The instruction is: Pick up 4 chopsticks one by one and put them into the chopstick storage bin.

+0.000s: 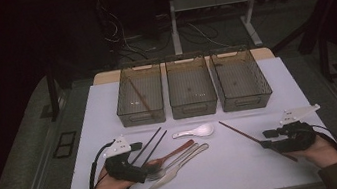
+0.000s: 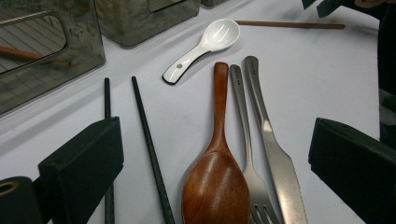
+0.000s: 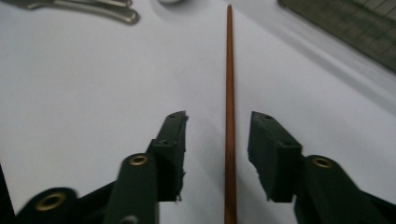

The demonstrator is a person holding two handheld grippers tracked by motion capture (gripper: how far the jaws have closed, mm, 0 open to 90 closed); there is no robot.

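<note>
A brown chopstick lies on the white table at the right. My right gripper straddles its near end, one jaw on each side, with a gap on both sides, so it is open. At the left, my left gripper stands wide open over the bowl of a wooden spoon. A metal fork and a metal knife lie beside the spoon, between the jaws. Nothing is gripped.
Two black chopsticks lie left of the wooden spoon. A white ceramic spoon lies mid-table. Three grey bins stand in a row behind; the left one holds a brown chopstick.
</note>
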